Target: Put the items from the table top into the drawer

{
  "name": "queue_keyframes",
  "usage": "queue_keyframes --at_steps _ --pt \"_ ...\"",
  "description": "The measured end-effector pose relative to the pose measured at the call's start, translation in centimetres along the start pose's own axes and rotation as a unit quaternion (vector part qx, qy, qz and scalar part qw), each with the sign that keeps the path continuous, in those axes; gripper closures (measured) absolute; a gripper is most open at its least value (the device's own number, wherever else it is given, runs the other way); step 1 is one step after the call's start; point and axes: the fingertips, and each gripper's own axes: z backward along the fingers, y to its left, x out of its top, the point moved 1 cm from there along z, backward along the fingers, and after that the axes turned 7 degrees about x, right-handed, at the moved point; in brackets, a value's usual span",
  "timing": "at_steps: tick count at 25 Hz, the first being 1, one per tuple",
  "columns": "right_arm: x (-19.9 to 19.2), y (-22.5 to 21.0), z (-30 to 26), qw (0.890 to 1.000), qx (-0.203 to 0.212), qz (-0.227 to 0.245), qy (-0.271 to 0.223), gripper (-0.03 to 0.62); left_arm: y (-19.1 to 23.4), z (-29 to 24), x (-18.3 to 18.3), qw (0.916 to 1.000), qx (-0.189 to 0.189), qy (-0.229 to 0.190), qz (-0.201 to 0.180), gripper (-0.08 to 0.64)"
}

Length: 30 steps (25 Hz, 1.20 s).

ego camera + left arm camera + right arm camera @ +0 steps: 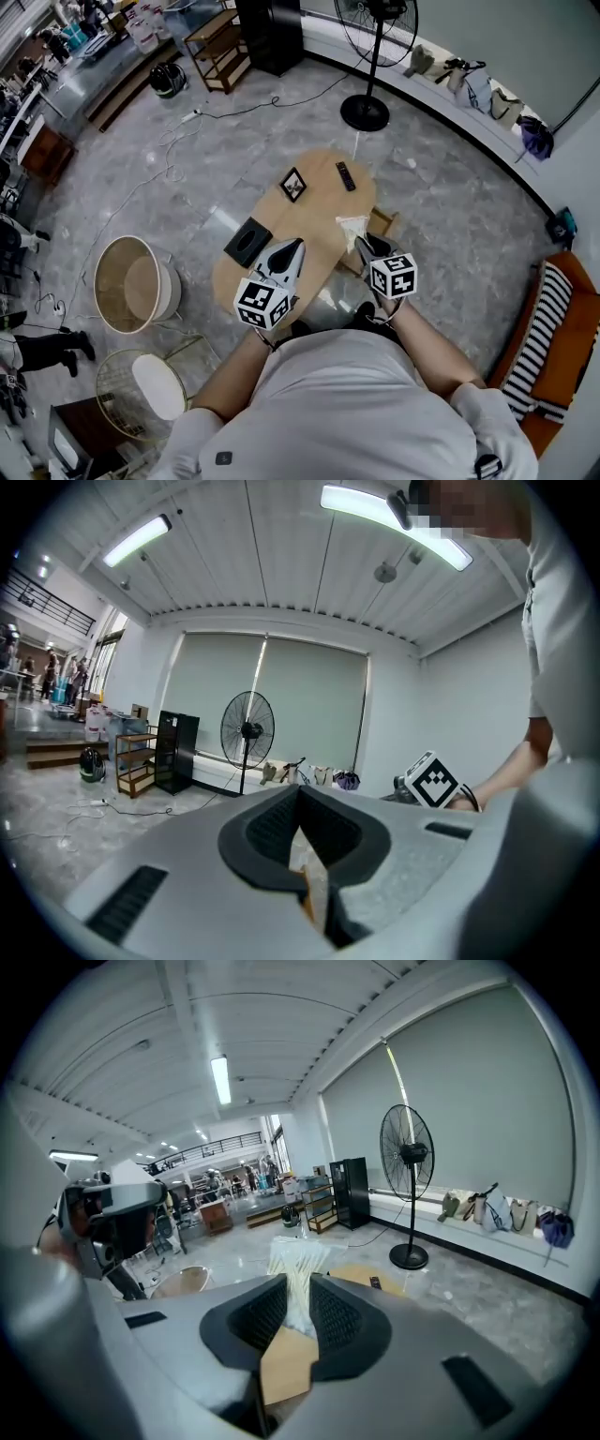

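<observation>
Clear pack of white sticks (296, 1274): pinched in right gripper (364, 244) jaws, at the tabletop (314, 211) edge | left gripper (292, 247): jaws closed together, empty | remote (346, 175), black box (247, 241) just chilling on tabletop

Cannot identify the small dark square (292, 185) on the table (319, 202); see only the top of the white packet (300, 1258) clamped in the right gripper (298, 1288).
</observation>
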Motion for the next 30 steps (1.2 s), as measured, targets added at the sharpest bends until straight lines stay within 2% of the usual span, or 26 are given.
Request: queue_keyframes --at_steps 10,18,24,30 --pt "0.8 -11.3 4.1 1.000 0.008 0.012 0.001 0.505 -7.3 -9.8 0.7 0.9999 0.006 -0.010 -0.002 0.551" --pt "1.1 -16.3 5.7 1.000 0.010 -0.002 -0.004 0.505 -10.6 -14.6 1.0 1.0000 0.000 -0.001 -0.001 0.551" --pt "0.7 -18.7 5.0 1.000 0.008 -0.018 0.005 0.505 -10.6 -18.0 1.0 0.9999 -0.004 0.012 -0.001 0.551" --pt "-0.2 -21.2 2.7 0.999 -0.005 -0.046 0.022 0.505 -8.8 -21.9 -0.6 0.9990 -0.015 0.040 0.010 0.551"
